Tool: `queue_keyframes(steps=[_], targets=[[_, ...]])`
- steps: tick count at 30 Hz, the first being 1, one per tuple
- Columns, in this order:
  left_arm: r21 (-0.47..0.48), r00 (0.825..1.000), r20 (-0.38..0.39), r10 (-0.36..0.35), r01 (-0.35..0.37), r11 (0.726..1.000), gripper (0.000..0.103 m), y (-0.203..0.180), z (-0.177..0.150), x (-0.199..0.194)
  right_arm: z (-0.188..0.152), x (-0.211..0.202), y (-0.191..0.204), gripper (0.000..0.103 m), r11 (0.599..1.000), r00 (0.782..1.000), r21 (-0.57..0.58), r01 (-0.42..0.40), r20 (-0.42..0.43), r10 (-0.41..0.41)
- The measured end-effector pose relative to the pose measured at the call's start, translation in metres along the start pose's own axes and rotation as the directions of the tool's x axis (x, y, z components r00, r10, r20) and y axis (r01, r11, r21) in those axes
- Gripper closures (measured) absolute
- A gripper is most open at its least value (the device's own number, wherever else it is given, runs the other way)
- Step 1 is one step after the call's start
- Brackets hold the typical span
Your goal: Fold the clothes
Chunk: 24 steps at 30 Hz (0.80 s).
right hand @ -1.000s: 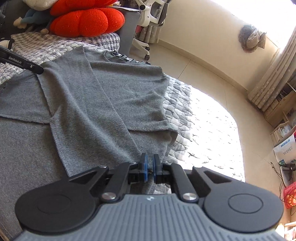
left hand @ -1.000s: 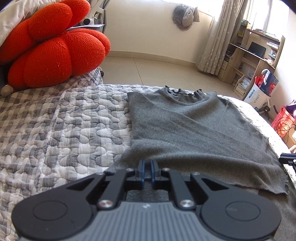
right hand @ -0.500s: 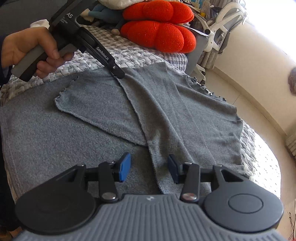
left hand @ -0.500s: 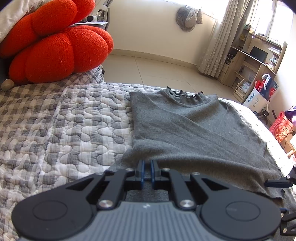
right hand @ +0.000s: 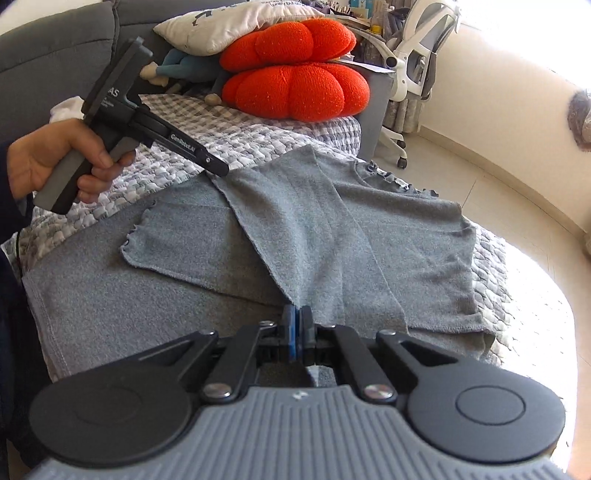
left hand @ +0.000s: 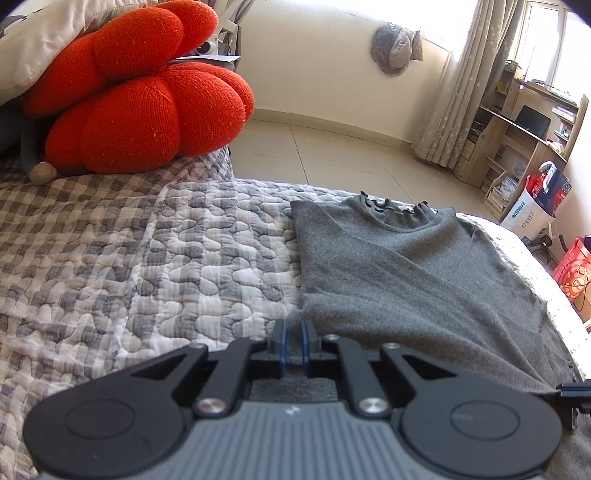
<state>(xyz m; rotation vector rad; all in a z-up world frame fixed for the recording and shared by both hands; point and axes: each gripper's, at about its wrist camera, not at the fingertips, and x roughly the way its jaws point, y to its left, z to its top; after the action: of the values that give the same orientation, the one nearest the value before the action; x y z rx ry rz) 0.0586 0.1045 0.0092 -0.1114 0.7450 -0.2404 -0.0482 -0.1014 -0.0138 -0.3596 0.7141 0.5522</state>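
A grey knit sweater [right hand: 369, 236] lies flat on the bed, collar toward the far edge, one side folded over its body and one sleeve [right hand: 173, 243] spread to the left. It also shows in the left wrist view [left hand: 406, 273]. My left gripper [left hand: 292, 341] is shut on the sweater's folded edge near the shoulder; it shows from outside in the right wrist view [right hand: 219, 170]. My right gripper [right hand: 298, 326] is shut on the lower corner of the same folded flap.
Orange pumpkin cushions [left hand: 140, 107] and a white pillow [right hand: 229, 22] sit at the head of the quilted checked bedspread [left hand: 147, 258]. A grey blanket [right hand: 147, 317] lies under the sweater. A white office chair [right hand: 417, 55] stands beyond the bed. A desk [left hand: 524, 136] stands across the floor.
My right gripper opened, moved onto the flap's lower corner and has shut on it. My left gripper has stayed shut on the sweater's edge and shifted slightly.
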Motion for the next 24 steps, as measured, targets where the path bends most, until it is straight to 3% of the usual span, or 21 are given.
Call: queue_keyframes(steps=[5,9,10,13,18,24], targets=[[0.025,0.999,0.012,-0.032,0.031,0.999,0.095,-0.009,0.0,-0.003,0.001,0.0,0.001,0.09,1.0,1.0,0.009,-0.029,0.006,0.029],[0.065,0.998,0.016,-0.06,0.059,0.996,0.094,-0.024,-0.003,-0.002,0.002,0.001,0.002,0.088,0.999,0.999,0.016,-0.052,0.011,0.052],[0.077,0.998,0.011,-0.058,0.057,0.995,0.093,-0.027,-0.003,0.0,0.002,0.001,0.002,0.084,0.998,0.998,0.017,-0.058,0.012,0.058],[0.115,1.0,-0.016,-0.023,0.024,0.993,0.085,-0.033,-0.007,0.01,0.002,0.001,0.003,0.056,0.997,0.997,0.023,-0.076,0.015,0.075],[0.104,0.999,-0.036,-0.004,0.008,0.995,0.084,-0.026,-0.007,0.014,-0.009,0.01,-0.036,0.056,0.982,0.998,0.191,-0.006,-0.065,0.019],[0.086,0.999,-0.041,0.007,-0.003,0.996,0.084,-0.018,-0.006,0.012,-0.024,-0.005,-0.071,0.054,0.949,0.997,0.314,-0.006,-0.07,0.029]])
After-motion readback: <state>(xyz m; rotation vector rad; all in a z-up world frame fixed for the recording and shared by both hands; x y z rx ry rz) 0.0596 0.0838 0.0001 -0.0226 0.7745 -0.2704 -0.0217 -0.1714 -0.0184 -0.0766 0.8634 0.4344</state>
